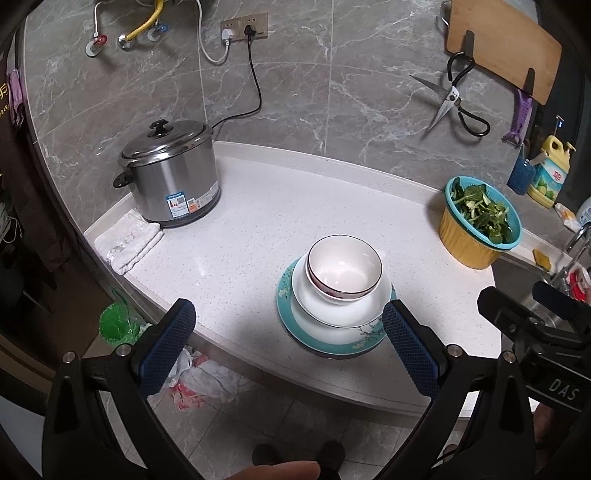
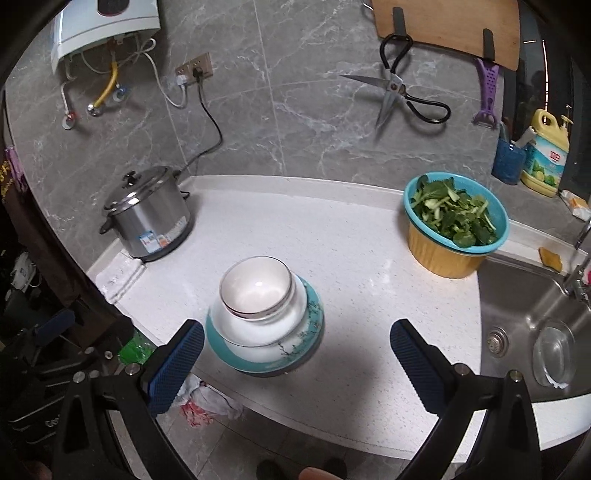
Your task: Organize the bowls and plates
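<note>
White speckled stone countertop against grey marbled wall tiles, curved front edge dropping to a tiled floor. One stack of crockery near that front edge: one teal-rimmed floral plate at the bottom, one plain white shallow dish on it, one white bowl with a dark rim line on top, tilted slightly. One lidded stainless steel rice cooker at the back left, well apart from the stack, with one folded white cloth just beside its base. One yellow basin topped by a teal colander of green leaves at the right, next to one steel sink. Wide bare counter between cooker, stack and basin. Two grippers, both with blue-padded fingers spread wide and holding nothing: left gripper over the counter edge, its right pad overlapping the plate rim in the left wrist view, contact impossible to tell; right gripper straddling open counter just right of the stack. One pair of scissors and one wooden cutting board hung on the wall above.
</note>
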The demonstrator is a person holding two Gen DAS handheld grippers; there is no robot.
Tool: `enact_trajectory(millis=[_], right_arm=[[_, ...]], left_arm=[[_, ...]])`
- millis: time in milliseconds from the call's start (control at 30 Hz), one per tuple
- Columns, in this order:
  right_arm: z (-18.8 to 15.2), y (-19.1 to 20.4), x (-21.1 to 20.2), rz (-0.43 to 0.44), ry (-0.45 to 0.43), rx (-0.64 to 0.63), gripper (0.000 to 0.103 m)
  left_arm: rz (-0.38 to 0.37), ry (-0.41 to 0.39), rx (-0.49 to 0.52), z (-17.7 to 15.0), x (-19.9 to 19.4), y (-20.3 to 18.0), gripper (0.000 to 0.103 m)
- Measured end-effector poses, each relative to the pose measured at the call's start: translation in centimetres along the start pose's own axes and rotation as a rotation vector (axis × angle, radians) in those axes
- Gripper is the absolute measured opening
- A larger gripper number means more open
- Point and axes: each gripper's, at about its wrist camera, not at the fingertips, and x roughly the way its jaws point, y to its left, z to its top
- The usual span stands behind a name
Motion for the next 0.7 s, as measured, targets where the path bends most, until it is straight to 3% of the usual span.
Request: enact_trajectory(millis=[700], right_arm=[[-0.7, 0.1, -0.1, -0.019, 0.033, 0.000, 0.103]], left_arm=[[0.028, 0.009, -0.013, -0.4, 0.1, 1.1, 0.103]])
